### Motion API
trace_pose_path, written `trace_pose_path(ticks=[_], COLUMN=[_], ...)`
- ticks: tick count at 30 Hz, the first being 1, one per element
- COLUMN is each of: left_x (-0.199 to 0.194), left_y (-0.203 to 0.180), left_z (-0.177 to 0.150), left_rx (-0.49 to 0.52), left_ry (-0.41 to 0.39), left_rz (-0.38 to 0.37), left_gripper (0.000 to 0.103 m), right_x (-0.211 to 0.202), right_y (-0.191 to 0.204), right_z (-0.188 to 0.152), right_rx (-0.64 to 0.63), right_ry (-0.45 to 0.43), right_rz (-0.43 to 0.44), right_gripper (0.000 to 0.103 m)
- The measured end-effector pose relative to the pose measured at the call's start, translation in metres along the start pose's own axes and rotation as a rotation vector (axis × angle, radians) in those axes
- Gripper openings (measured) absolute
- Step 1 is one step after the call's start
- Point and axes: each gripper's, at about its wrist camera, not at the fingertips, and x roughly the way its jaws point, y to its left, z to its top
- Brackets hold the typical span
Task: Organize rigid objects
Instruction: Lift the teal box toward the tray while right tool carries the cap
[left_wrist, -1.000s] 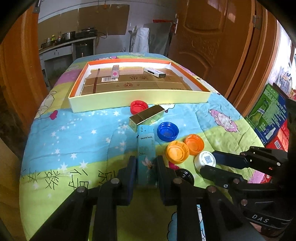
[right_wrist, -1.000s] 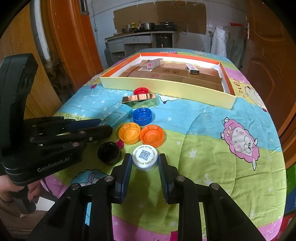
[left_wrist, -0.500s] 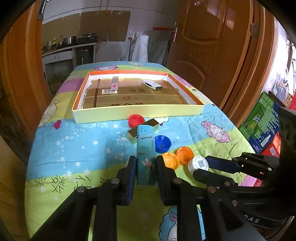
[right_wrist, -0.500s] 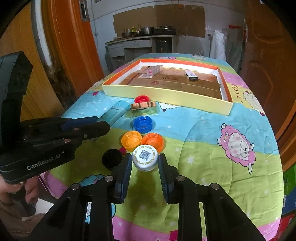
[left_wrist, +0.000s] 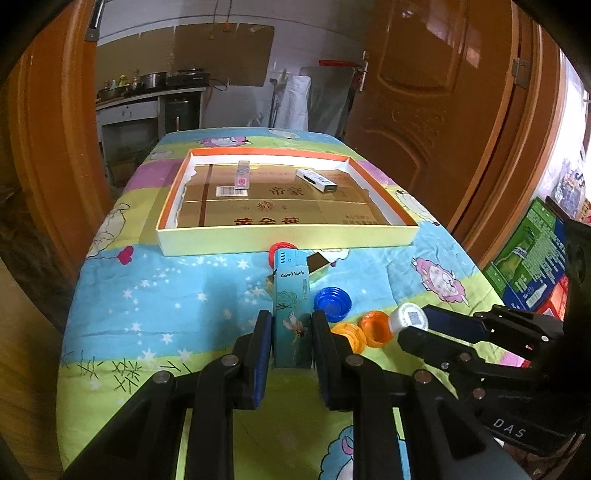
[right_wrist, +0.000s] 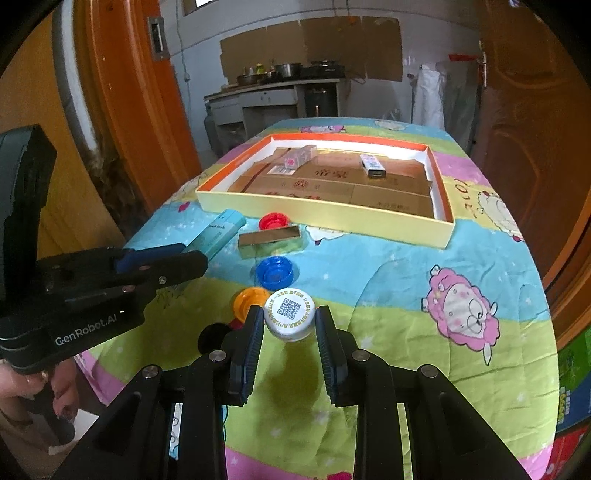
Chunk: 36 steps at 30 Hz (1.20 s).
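My left gripper (left_wrist: 290, 332) is shut on a teal "Good luck" box (left_wrist: 291, 295), held tilted above the cartoon bedspread; the right wrist view shows the same box (right_wrist: 221, 230) at the left. My right gripper (right_wrist: 290, 326) is shut on a white cap with a QR code (right_wrist: 290, 314), held just above the cloth. Beneath lie a blue cap (right_wrist: 275, 271), an orange cap (right_wrist: 249, 299), a black cap (right_wrist: 212, 336), a red cap (right_wrist: 272, 220) and a gold box (right_wrist: 269, 238). Beyond them stands a shallow yellow tray (left_wrist: 288, 238).
The tray is lined with cardboard and holds a pink-labelled box (left_wrist: 242, 177) and a white box (left_wrist: 317, 181). Wooden doors flank the table on both sides. Green cartons (left_wrist: 532, 258) stand on the floor at the right. A person's hand (right_wrist: 22, 384) grips the left tool.
Both grippers have risen a little, carrying the teal box and the white cap up off the cloth. More of the table and tray shows in both views.
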Motion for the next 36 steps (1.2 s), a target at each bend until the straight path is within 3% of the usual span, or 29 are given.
trace_pose_path(ticks=[10,36], left_x=[0.005,0.03], left_y=[0.002,0.002], left_z=[0.011,0.056], left_rx=[-0.017,-0.035], left_ry=[-0.008,-0.032], left_rz=[0.029,0.008], left_gripper=[0.022,0.022], right_x=[0.006,0.023], right_y=[-0.005,-0.034], right_z=[0.011,0.054], right_rx=[0.007,0.023], right_ry=[-0.01,-0.058], right_rz=[0.001,-0.014], right_gripper=[0.03,0.03])
